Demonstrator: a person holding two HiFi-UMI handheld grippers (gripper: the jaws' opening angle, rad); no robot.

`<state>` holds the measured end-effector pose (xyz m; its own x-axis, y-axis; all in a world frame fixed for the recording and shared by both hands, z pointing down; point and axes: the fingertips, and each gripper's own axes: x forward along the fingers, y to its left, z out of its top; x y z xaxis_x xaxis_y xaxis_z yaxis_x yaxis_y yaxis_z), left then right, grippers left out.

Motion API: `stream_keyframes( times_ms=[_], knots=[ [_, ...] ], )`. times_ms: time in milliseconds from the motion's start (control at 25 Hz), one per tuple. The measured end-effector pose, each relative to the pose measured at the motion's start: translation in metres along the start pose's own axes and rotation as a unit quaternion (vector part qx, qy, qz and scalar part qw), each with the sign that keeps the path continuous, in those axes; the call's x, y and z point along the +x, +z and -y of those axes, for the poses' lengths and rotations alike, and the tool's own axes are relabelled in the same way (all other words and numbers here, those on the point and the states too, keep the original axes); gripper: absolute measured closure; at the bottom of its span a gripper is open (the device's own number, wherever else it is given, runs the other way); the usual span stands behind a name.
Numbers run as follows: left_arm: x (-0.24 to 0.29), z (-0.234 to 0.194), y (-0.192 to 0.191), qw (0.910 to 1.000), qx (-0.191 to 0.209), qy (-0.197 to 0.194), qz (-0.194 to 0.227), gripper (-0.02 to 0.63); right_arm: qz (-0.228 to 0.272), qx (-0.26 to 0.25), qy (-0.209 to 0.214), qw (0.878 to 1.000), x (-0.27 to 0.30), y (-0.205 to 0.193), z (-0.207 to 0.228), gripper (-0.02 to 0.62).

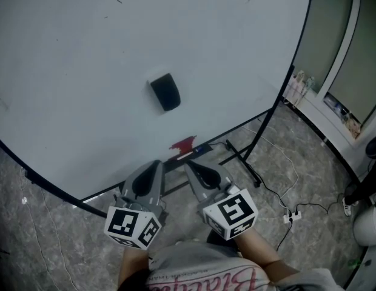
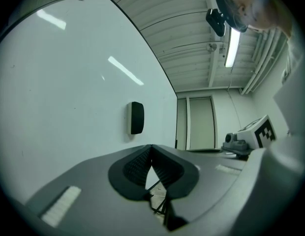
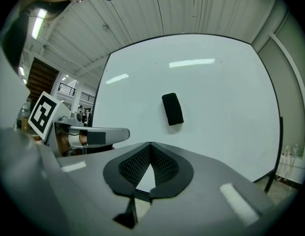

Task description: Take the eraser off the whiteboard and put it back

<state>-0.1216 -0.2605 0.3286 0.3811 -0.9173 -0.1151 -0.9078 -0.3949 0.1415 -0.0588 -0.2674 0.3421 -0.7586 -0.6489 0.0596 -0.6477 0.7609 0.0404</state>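
Nearest, side by side: left gripper [image 1: 154, 163] and right gripper [image 1: 190, 166], each with jaws closed tip to tip on nothing (pads meeting, only a sliver of gap behind). Farther ahead, stuck to the whiteboard [image 1: 79, 53] and well apart from both: the black eraser [image 1: 165, 92], slightly tilted. Beyond the board's edge: its stand leg [image 1: 241, 161] on the stone floor [image 1: 312, 162].

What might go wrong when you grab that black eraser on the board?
The right gripper and left gripper have shut fingers; unopened, they would probably just bump the eraser off the whiteboard. A hard push might rock the stand. Loose cables nearby could trip someone.
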Motion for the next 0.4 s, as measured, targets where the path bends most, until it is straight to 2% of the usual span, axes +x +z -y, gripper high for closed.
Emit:
stream_keyframes(
  times_ms=[400],
  knots=[
    [-0.0011,0.0049,0.0017,1.0000,0.001,-0.004,-0.001,0.606,0.001,-0.009,0.003,1.000,-0.0024,0.0017,-0.0042,0.595]
  ],
)
